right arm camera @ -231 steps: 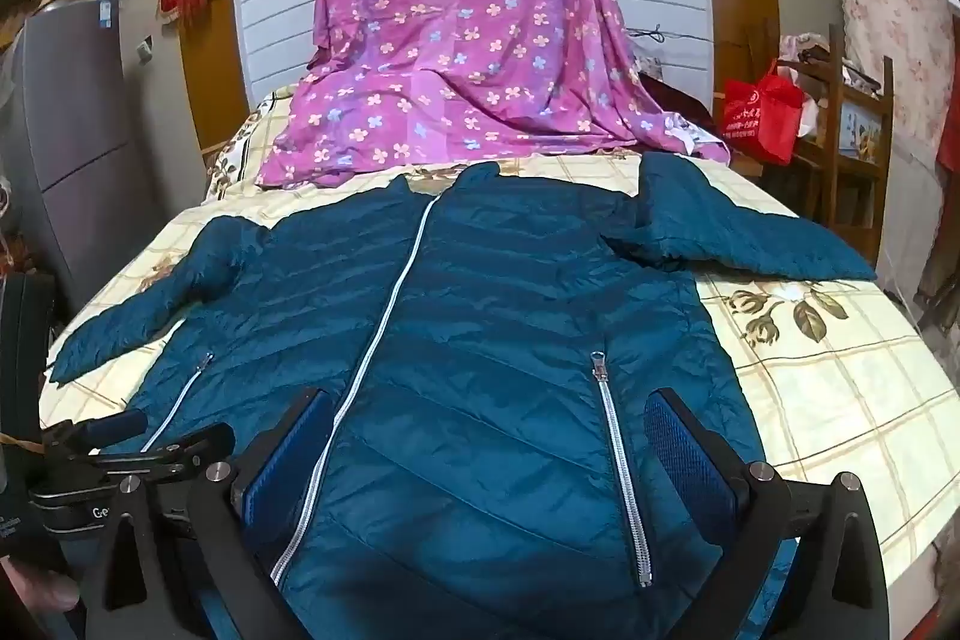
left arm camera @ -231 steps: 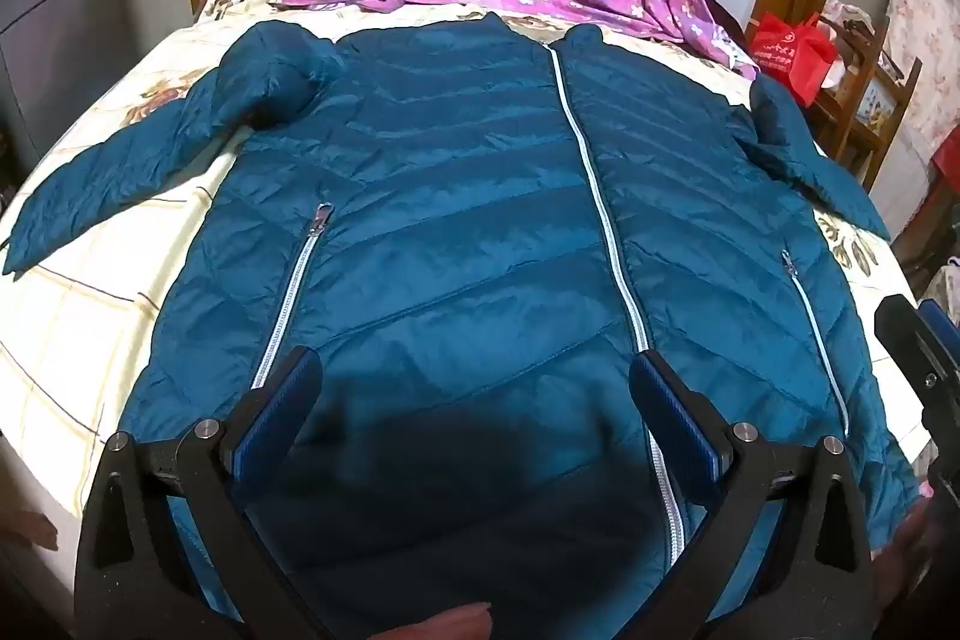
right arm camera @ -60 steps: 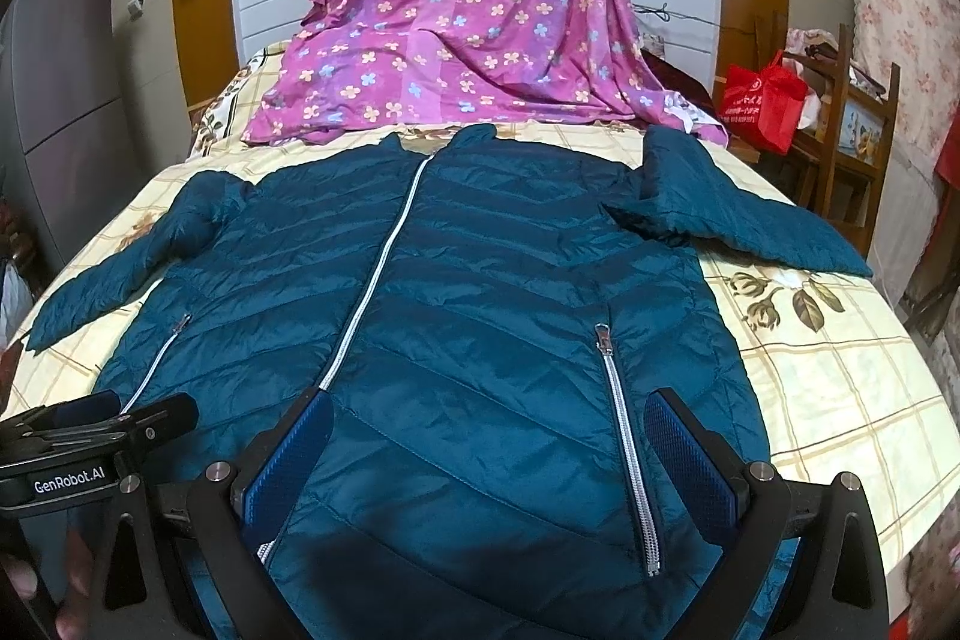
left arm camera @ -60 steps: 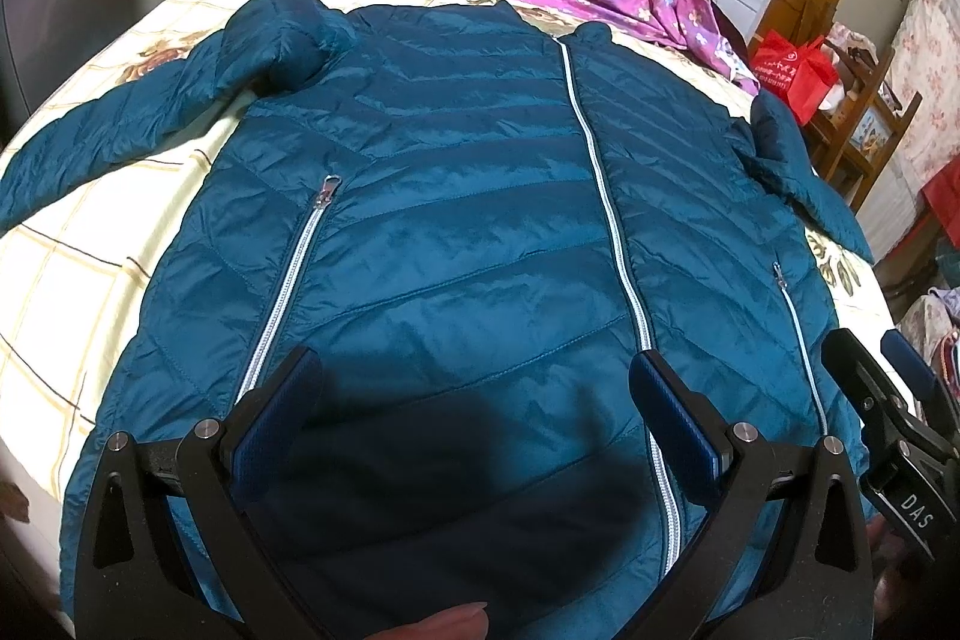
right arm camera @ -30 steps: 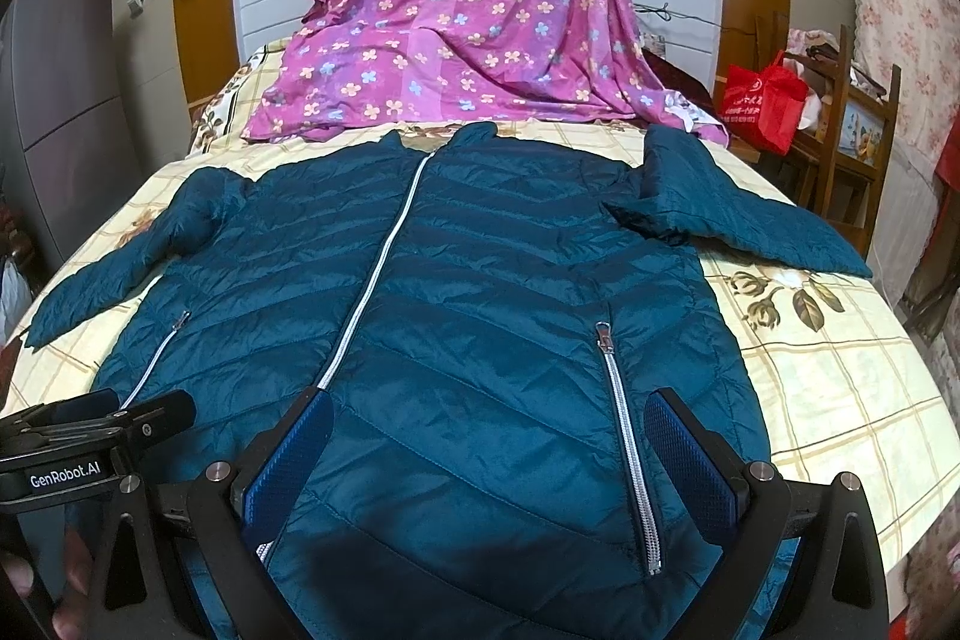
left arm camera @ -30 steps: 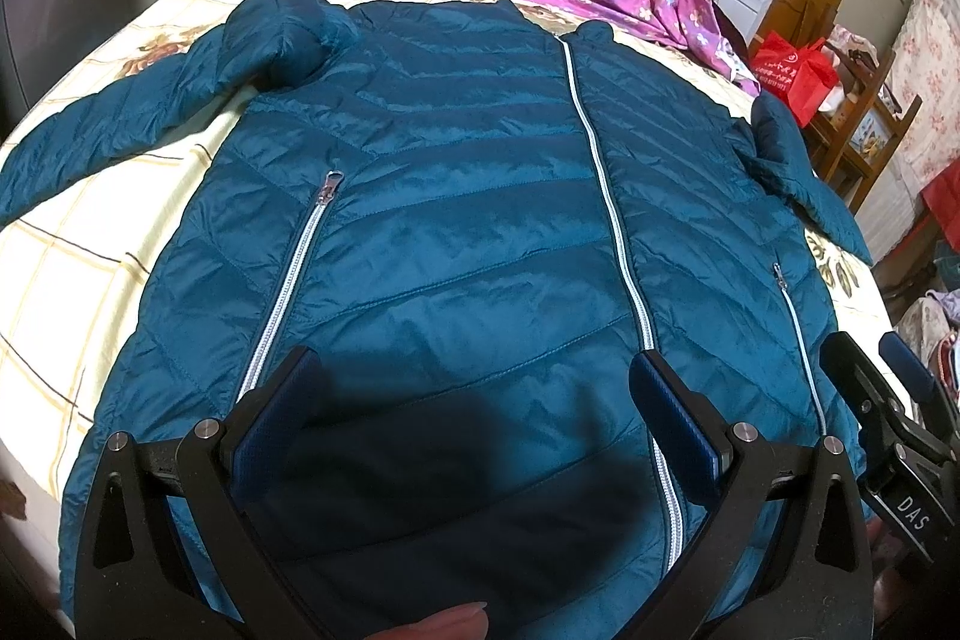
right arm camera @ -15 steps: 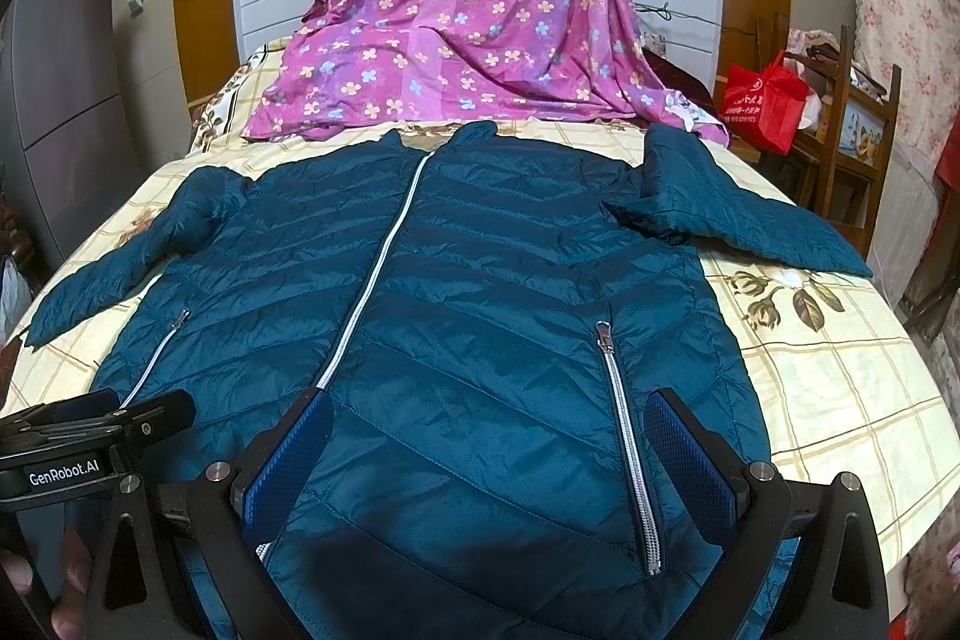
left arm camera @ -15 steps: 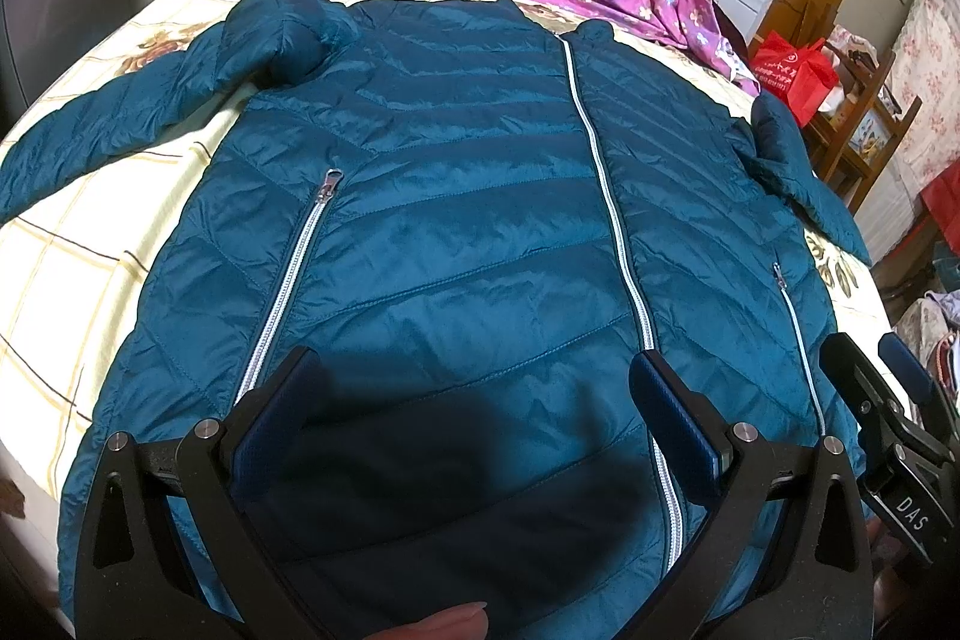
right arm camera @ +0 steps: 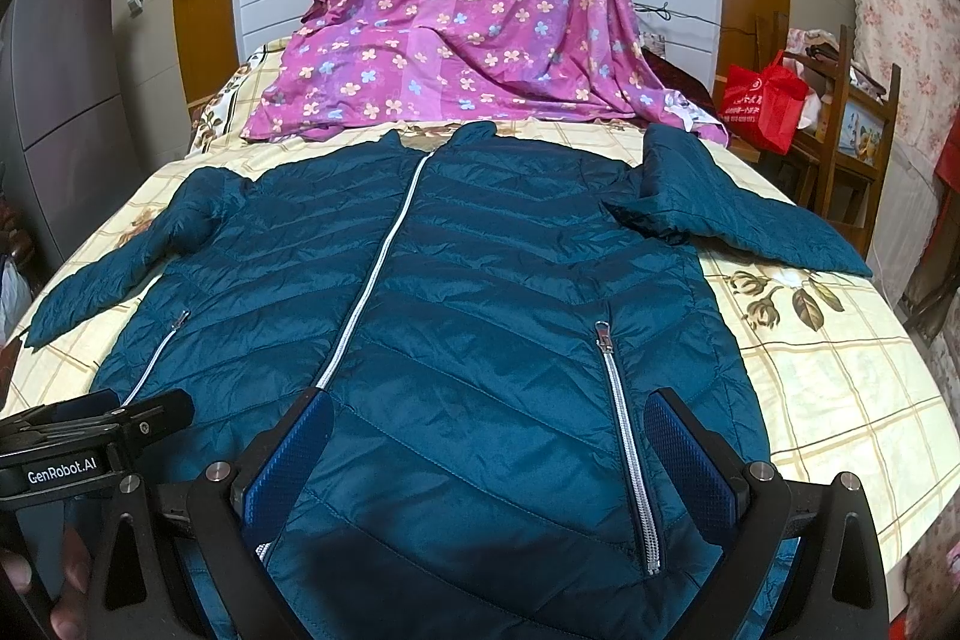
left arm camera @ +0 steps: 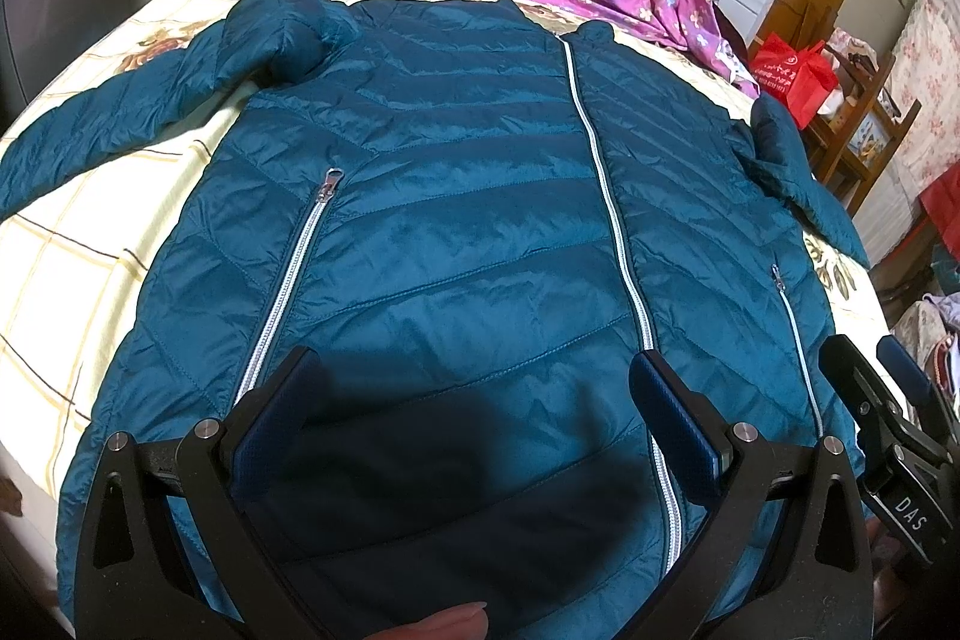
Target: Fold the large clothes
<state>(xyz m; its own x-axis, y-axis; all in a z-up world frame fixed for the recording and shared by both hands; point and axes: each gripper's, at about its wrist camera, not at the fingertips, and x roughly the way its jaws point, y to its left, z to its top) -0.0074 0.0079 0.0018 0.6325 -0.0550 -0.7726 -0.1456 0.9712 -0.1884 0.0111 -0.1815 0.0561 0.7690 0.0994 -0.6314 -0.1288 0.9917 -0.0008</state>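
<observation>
Jacket [right arm camera: 468,316] lies flat and zipped on the bed [right arm camera: 840,388], sleeves spread toward 9 and 3 o'clock; no fold made yet. Left tool [left arm camera: 474,418] and right tool [right arm camera: 489,454] hover at its hem, both gaping wide, holding nothing.

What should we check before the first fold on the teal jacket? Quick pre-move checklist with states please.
1. Teal quilted puffer jacket lies flat, front up on the checked bedsheet: ok.
2. White centre zipper closed along the visible length: ok.
3. Both sleeves spread outward, left sleeve, right sleeve: ok.
4. Left tool open, holding nothing: ok.
5. Right tool open, holding nothing: ok.
6. Hem at the near edge flat and unbunched: cannot tell, hidden behind the tools.
</observation>
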